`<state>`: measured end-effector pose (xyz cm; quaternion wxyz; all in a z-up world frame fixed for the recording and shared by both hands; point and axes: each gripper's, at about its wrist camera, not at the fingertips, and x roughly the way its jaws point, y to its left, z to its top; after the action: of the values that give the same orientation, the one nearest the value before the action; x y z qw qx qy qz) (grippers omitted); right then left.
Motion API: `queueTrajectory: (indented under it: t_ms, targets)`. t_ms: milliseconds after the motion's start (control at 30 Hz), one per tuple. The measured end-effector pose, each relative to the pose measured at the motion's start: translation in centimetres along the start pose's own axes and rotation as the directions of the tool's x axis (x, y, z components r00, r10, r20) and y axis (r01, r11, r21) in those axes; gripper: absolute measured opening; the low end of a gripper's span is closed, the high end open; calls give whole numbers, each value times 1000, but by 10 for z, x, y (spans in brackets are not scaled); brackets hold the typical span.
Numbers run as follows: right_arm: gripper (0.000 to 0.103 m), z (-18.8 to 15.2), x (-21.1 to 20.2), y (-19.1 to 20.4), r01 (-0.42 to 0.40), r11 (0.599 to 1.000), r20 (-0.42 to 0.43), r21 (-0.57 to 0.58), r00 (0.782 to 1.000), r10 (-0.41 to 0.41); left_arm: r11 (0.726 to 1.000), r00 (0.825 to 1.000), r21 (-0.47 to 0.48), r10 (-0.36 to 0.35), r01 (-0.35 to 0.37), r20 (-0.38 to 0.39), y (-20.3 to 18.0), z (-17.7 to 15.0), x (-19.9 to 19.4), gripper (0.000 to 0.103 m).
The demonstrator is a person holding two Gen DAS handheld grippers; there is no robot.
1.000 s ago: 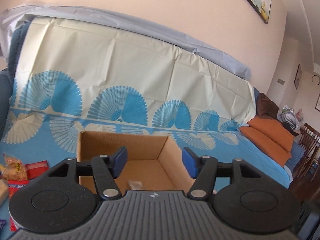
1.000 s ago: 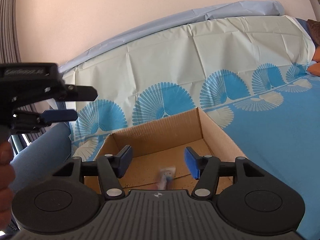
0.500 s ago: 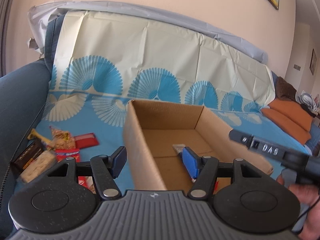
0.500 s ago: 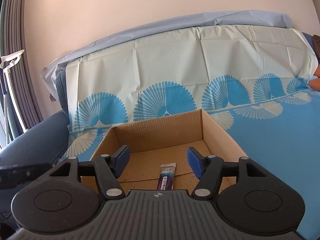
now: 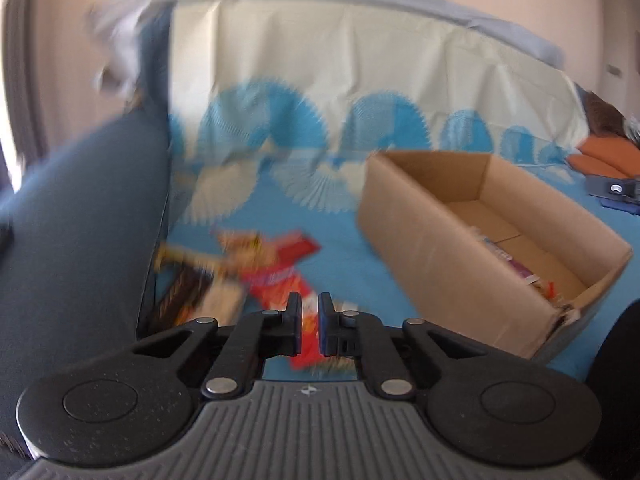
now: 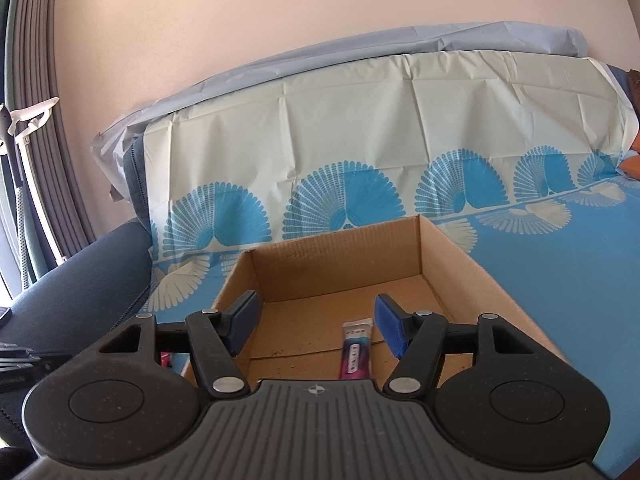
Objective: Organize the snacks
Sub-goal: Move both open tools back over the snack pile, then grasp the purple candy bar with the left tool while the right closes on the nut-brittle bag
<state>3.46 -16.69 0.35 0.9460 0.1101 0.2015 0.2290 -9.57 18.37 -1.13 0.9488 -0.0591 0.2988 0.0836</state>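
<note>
My left gripper (image 5: 310,320) hangs low over a blurred pile of snack packets (image 5: 256,264) on the blue cloth, left of the cardboard box (image 5: 440,280). Its jaws stand shut with only a sliver between them. A red packet (image 5: 280,276) shows behind that sliver, and I see nothing pinched. My right gripper (image 6: 316,320) is open above the near end of the box (image 6: 340,264), with nothing between its pads. A purple and pink snack bar (image 6: 354,354) lies flat on the box floor below it. More wrappers (image 5: 516,264) lie in the box.
A dark blue sofa arm (image 5: 80,220) rises just left of the snack pile. The sofa back under the cream and blue cloth (image 6: 400,140) stands behind the box. Orange cushions (image 5: 600,156) lie far right, and grey curtains (image 6: 28,120) hang at the far left.
My left gripper has swung left and down, from over the box to the snack pile, and its jaws have shut. The right gripper has hardly moved; the bar below it has come to rest.
</note>
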Motion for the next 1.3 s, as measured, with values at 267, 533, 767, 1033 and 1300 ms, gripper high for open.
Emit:
queueTrajectory:
  t_ms: [267, 533, 767, 1033, 1300]
  targets:
    - [66, -3, -2, 47, -56, 995, -22, -78, 998, 54, 991, 1000, -135, 20, -20, -1, 24, 5, -5, 9]
    - [66, -11, 4, 86, -107, 980, -58, -168, 993, 98, 982, 999, -188, 34, -38, -28, 31, 4, -2, 11]
    - [66, -26, 8, 116, -134, 943, -70, -305, 991, 118, 969, 996, -241, 34, -54, -86, 41, 4, 4, 29]
    - [66, -54, 6, 132, -195, 869, -82, -455, 981, 177, 956, 977, -280, 21, -82, -214, 53, 2, 21, 48]
    - [70, -70, 9, 155, -297, 821, -131, -489, 955, 267, 943, 952, -305, 36, -134, -304, 57, 0, 35, 54]
